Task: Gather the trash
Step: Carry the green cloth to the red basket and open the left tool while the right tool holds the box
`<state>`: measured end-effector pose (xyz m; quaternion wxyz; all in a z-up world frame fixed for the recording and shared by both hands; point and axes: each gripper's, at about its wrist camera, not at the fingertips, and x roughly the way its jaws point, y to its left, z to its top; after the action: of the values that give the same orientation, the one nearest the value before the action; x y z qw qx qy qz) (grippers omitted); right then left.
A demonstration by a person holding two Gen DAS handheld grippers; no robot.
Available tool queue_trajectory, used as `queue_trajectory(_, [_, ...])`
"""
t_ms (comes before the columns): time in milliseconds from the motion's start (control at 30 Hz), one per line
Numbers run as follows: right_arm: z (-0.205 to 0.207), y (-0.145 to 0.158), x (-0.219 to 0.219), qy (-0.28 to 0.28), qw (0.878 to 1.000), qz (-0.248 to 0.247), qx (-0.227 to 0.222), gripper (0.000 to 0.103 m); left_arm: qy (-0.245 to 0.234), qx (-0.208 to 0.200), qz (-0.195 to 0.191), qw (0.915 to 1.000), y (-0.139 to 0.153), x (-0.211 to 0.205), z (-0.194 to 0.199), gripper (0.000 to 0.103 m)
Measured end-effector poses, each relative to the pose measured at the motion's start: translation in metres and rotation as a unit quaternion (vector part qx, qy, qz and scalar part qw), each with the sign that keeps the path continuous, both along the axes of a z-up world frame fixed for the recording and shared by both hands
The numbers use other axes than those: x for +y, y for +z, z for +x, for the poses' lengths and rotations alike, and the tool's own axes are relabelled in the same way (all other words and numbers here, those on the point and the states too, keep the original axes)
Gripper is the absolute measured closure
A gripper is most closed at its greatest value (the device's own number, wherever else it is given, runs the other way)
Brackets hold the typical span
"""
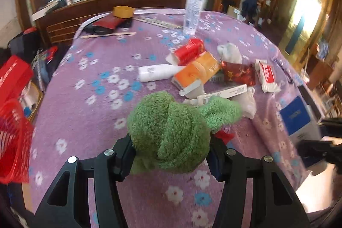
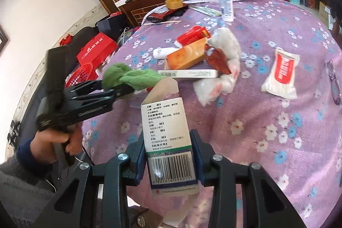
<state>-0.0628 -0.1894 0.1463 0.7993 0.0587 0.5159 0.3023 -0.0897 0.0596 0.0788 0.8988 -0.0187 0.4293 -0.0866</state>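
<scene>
Purple flowered cloth (image 1: 89,82) covers my worktop, with one pile of junk mid-way across. My left tool (image 1: 171,155) is clamped on one fuzzy green cloth wad (image 1: 168,131), held just above the cloth. My right tool (image 2: 168,155) is pinched on one white medicine carton with a barcode (image 2: 168,140), top flap open. The pile has two cartons, one red (image 1: 189,50) and one orange (image 1: 197,72), plus one white bottle lying down (image 1: 158,72). One white tissue pack with a red label (image 2: 283,74) sits apart. One red mesh basket (image 1: 12,138) is off the left edge.
</scene>
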Motion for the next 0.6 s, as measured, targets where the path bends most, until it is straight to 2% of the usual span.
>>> queue_trajectory(233, [0.004,0.0,0.029,0.033,0.999,0.013,0.0,0.062,0.069,0.001,-0.002,0.9976,0.011,0.031,-0.028,0.047])
queue_trajectory(600, [0.007,-0.002,0.08,0.102,0.994,0.034,0.01,0.062,0.155,-0.014,0.01,0.9877,0.032,0.074,-0.073,0.047])
